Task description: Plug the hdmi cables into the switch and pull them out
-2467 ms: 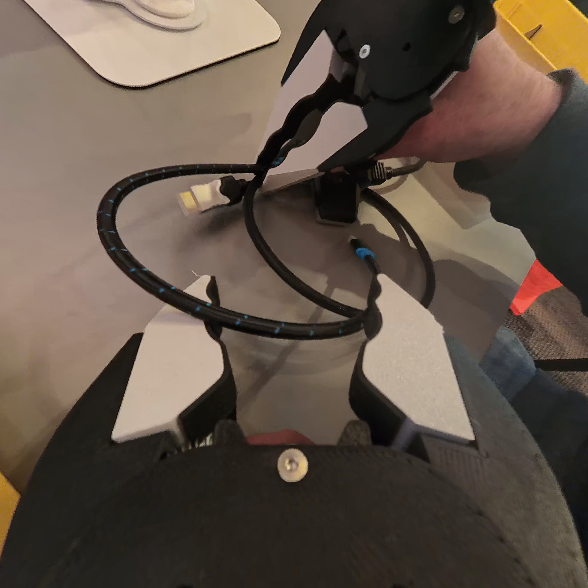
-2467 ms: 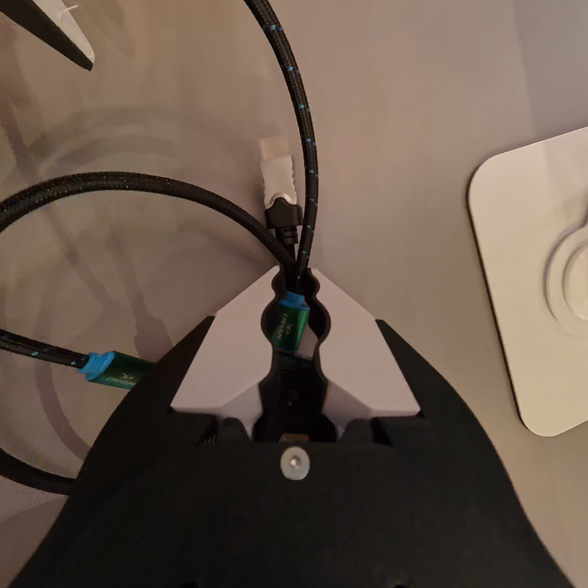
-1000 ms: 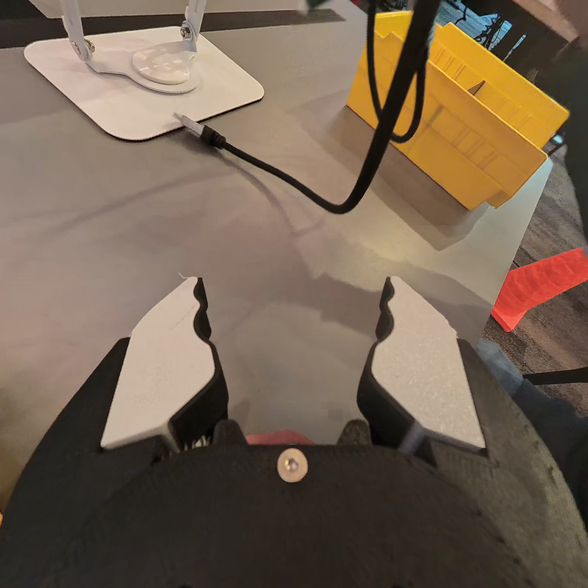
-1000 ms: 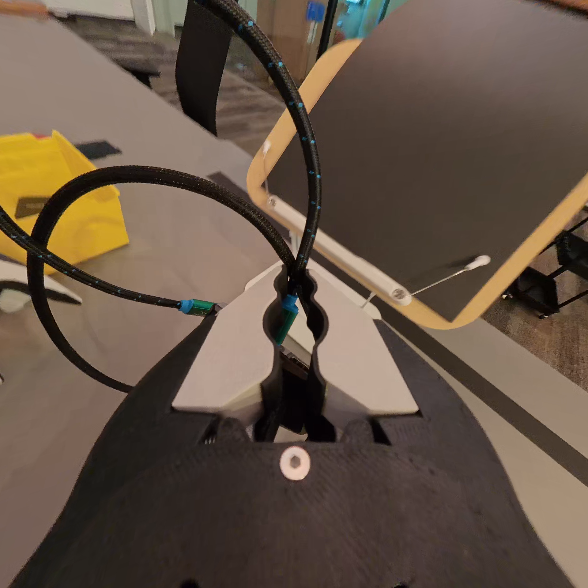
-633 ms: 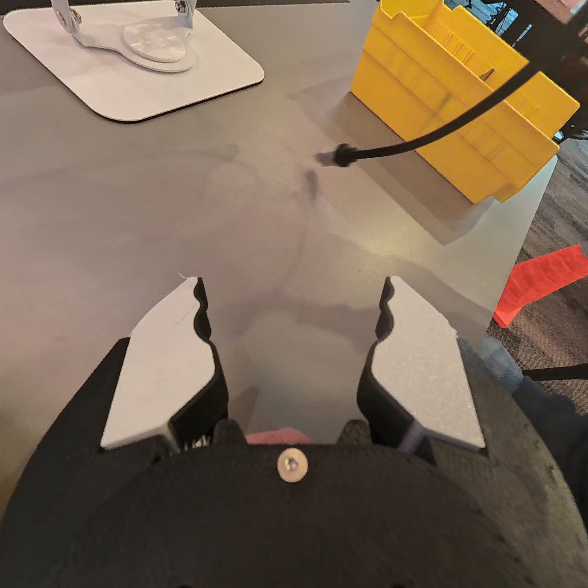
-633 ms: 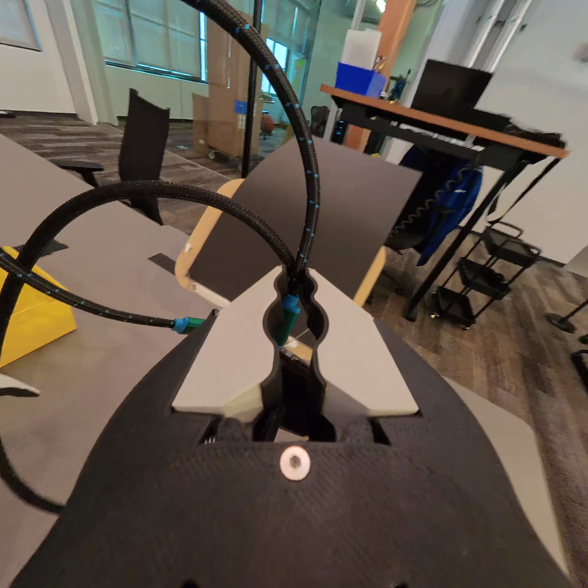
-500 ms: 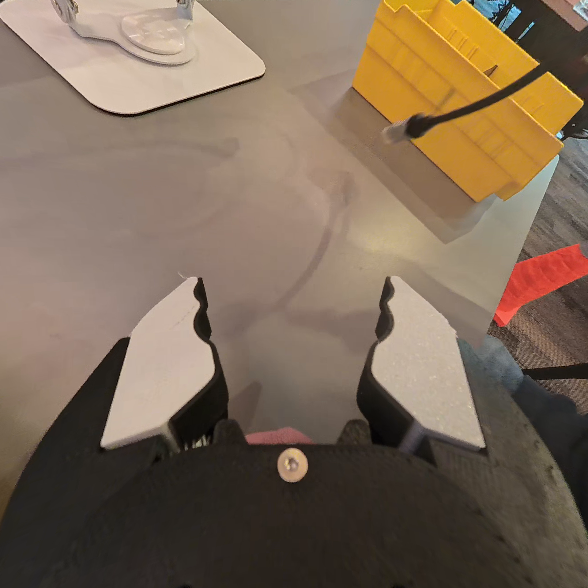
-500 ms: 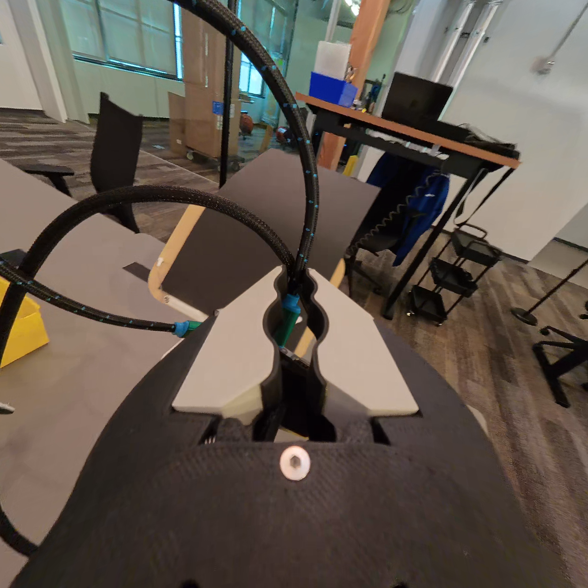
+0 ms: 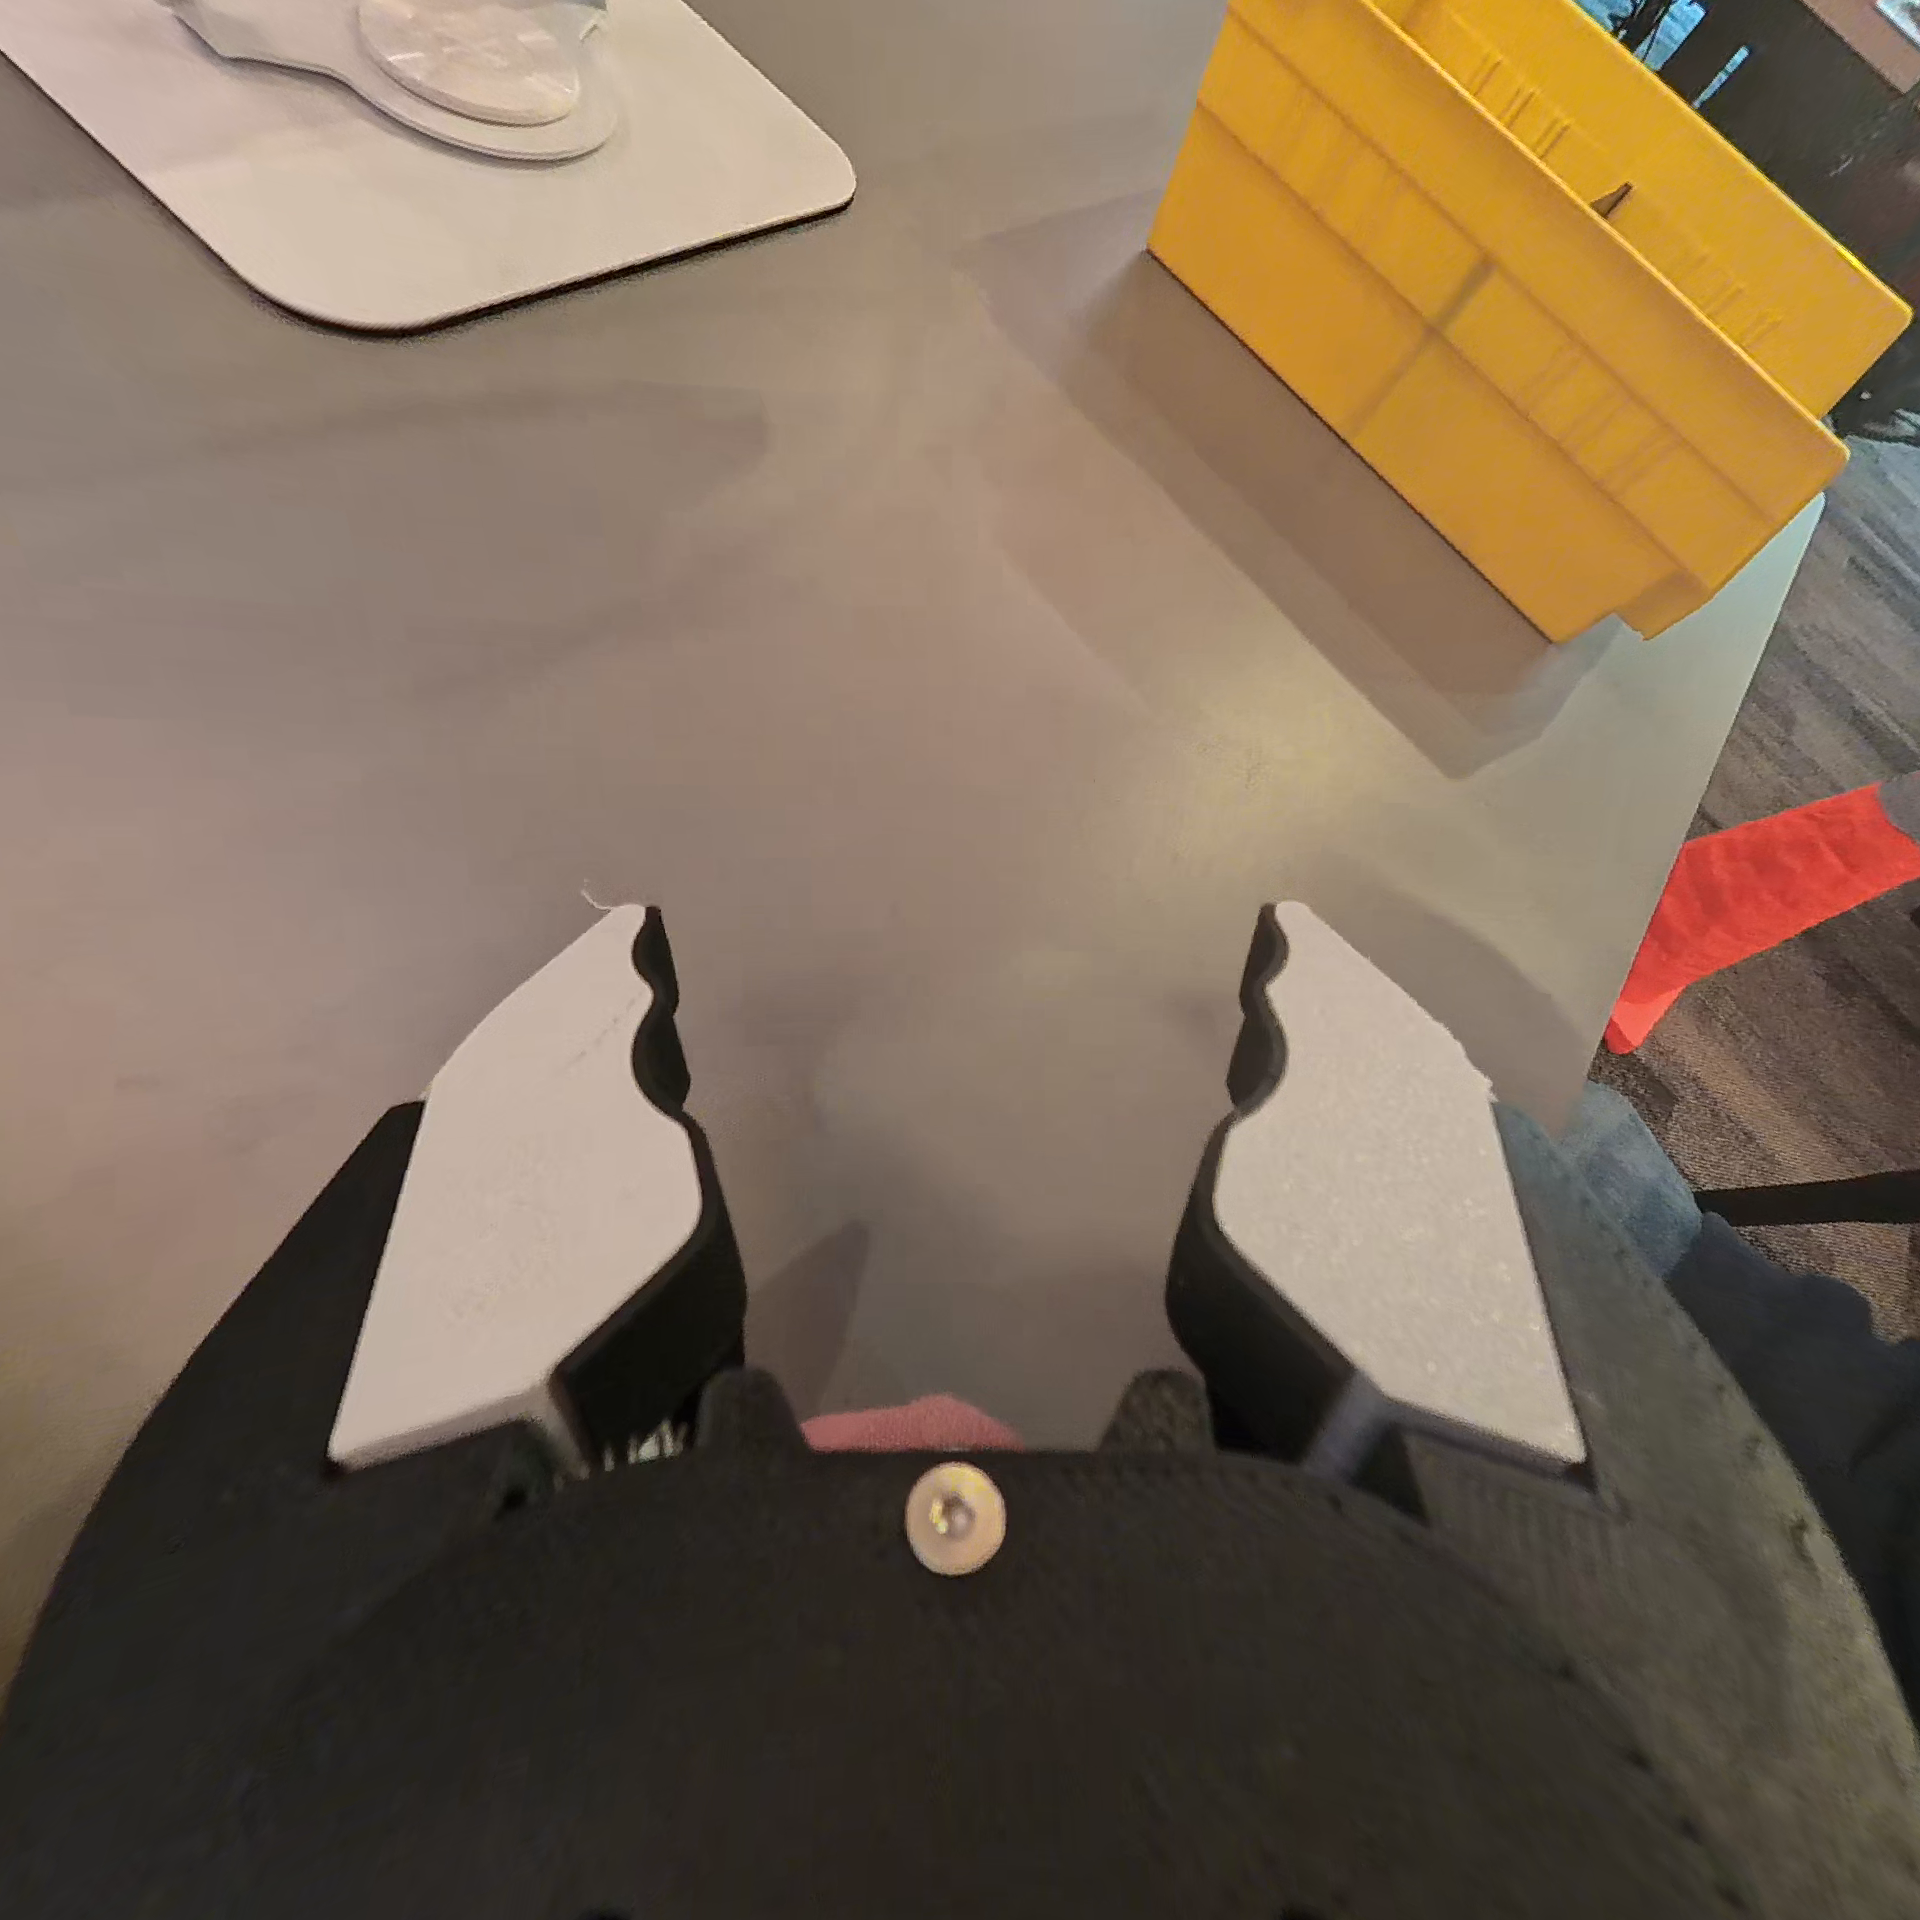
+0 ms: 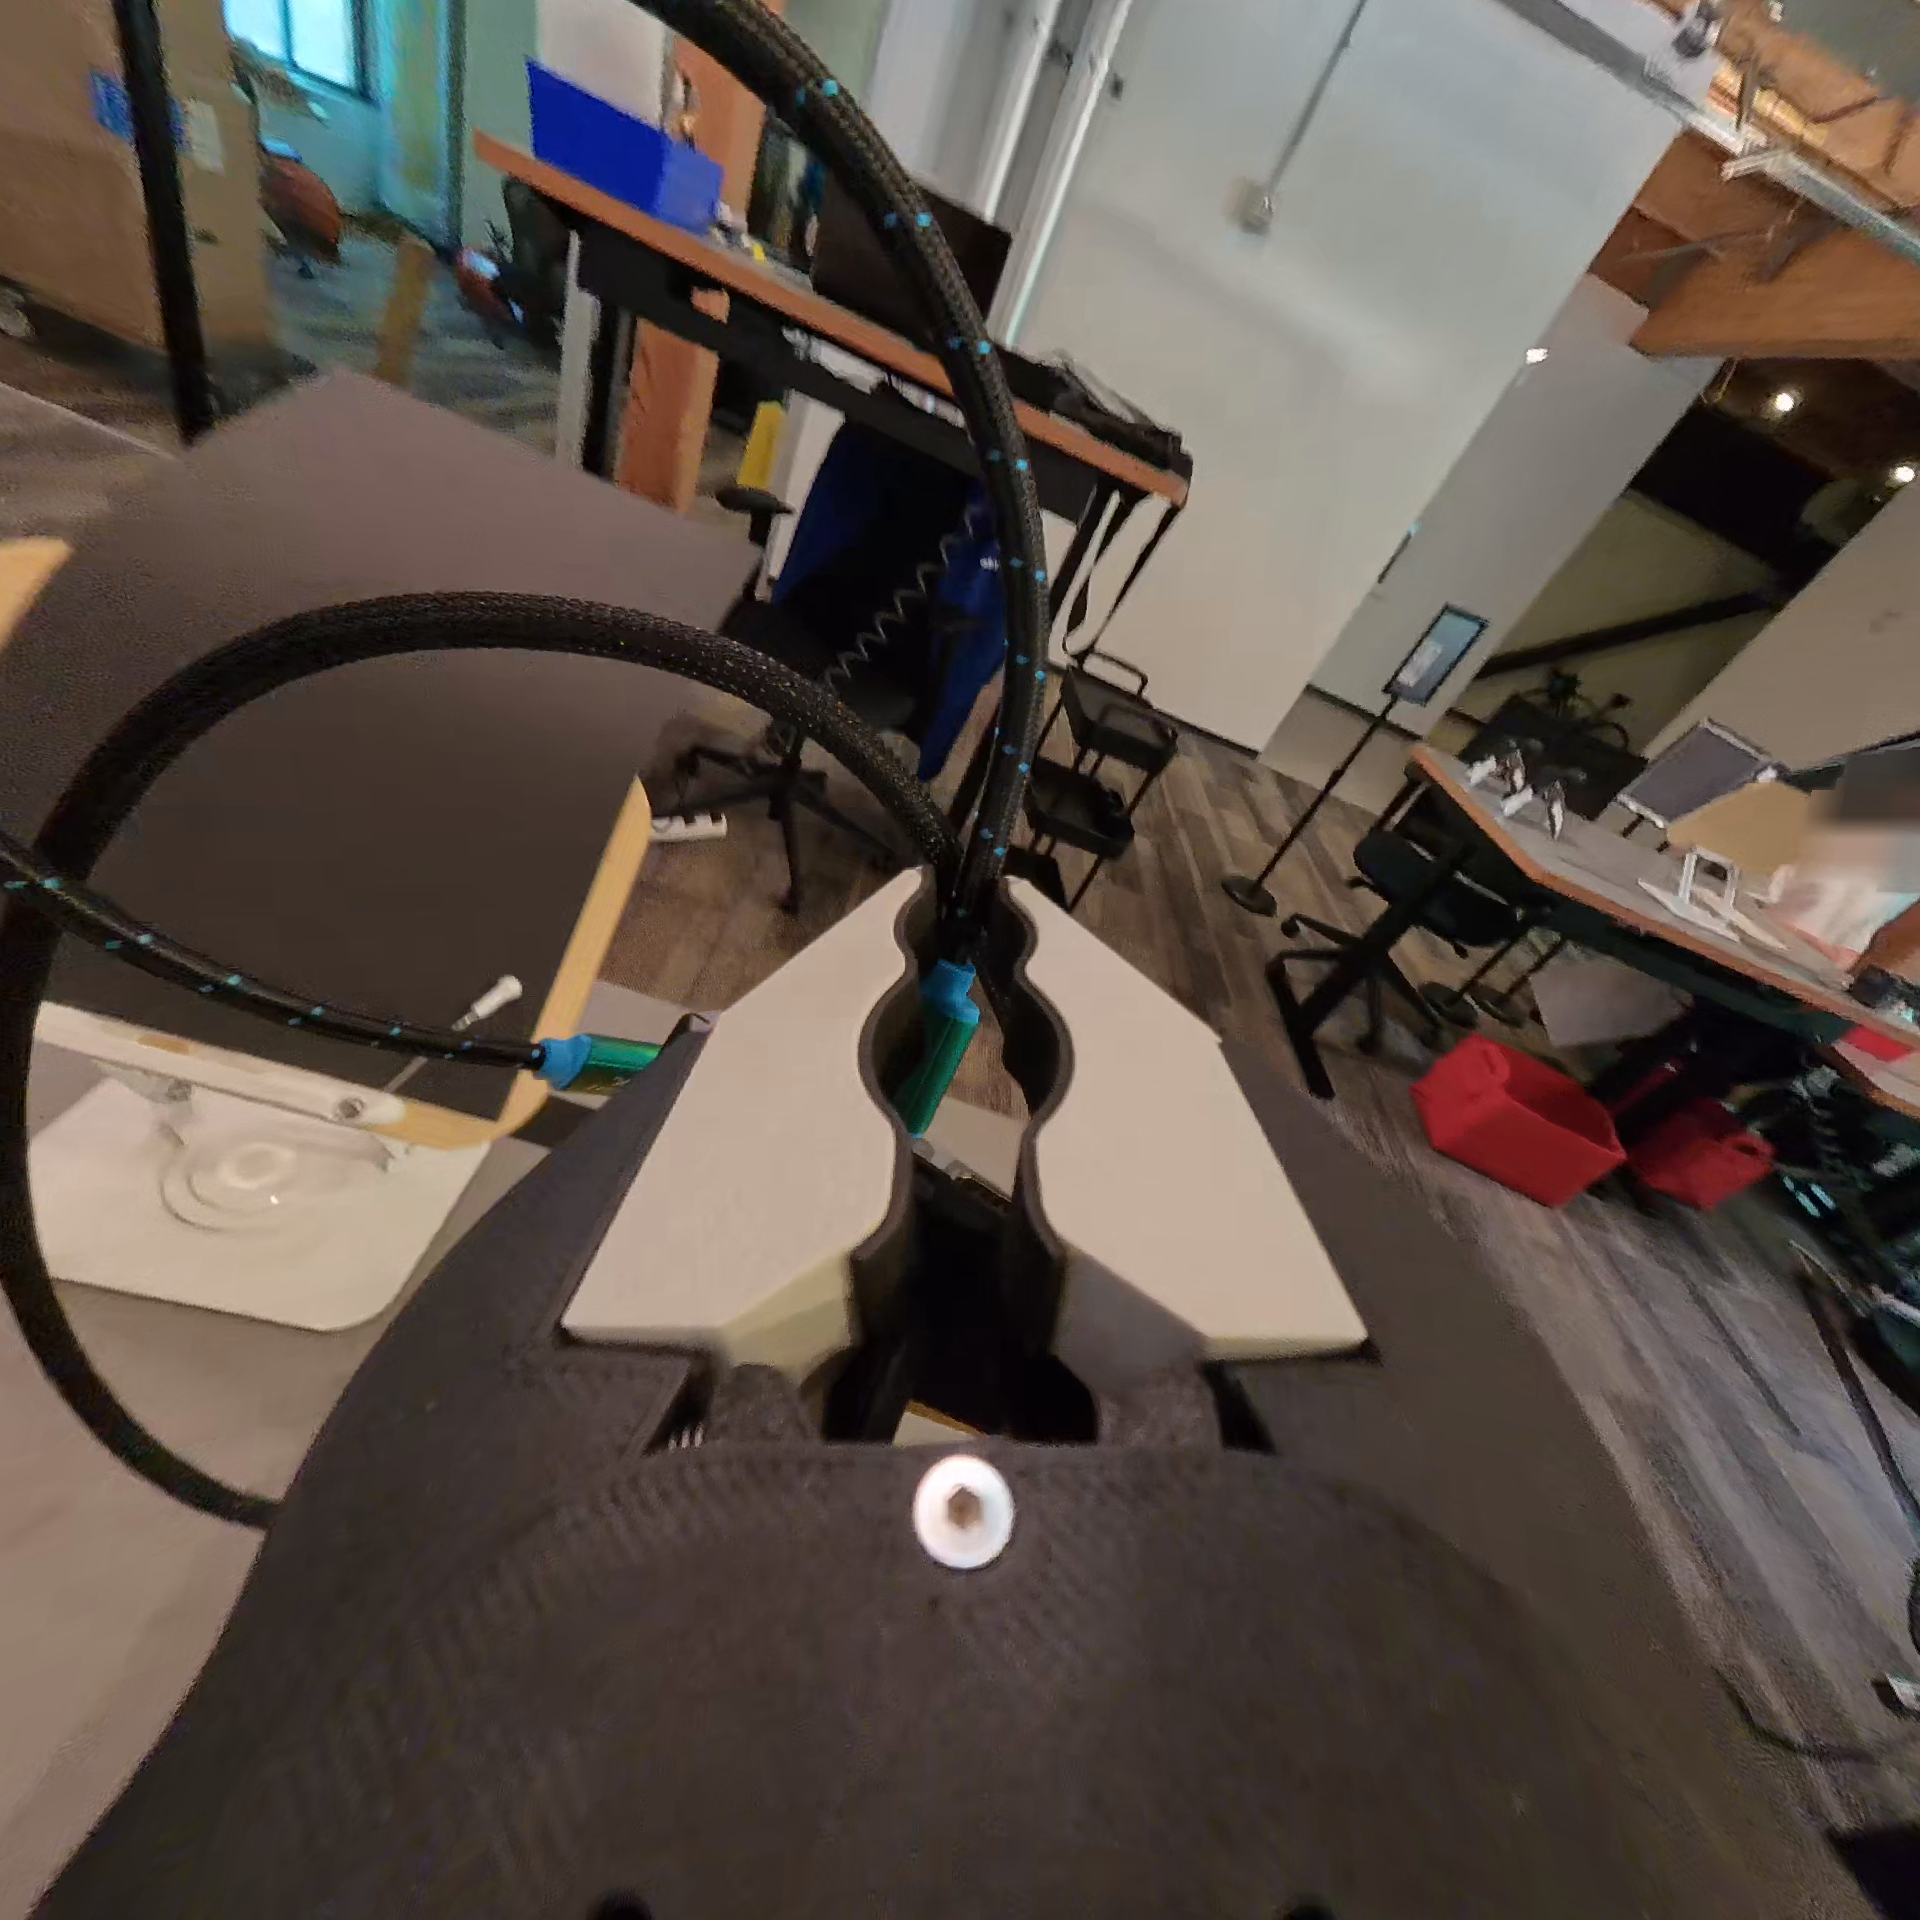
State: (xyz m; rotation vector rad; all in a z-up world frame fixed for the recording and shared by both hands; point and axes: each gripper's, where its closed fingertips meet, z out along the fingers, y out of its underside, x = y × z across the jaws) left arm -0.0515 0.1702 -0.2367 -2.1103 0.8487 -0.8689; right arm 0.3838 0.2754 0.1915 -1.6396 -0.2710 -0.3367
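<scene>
My right gripper (image 10: 961,896) is shut on a bundle of black braided hdmi cables and is lifted off the table. A blue-flecked cable (image 10: 997,436) arches up from the fingertips, and its green plug (image 10: 940,1049) sits in the hollow between the fingers. A thicker black cable (image 10: 436,623) loops out to the left. A second green plug (image 10: 608,1060) pokes in beside the left finger. A dark body (image 10: 956,1190) deep in the jaws is mostly hidden. My left gripper (image 9: 951,914) is open and empty, low over the grey table (image 9: 727,644). No cable shows in the left wrist view.
A yellow bin (image 9: 1507,343) stands at the table's far right corner, and a white stand base (image 9: 416,177) at the far left. An orange object (image 9: 1766,914) lies on the floor past the table edge. A dark board on a white stand (image 10: 312,748) is left of my right gripper. Spacing between my two grippers at the tips: around 60 cm.
The black cable and plug that lay on the table have been pulled up and out of the left wrist view. My right gripper has swung up and right with the cables.
</scene>
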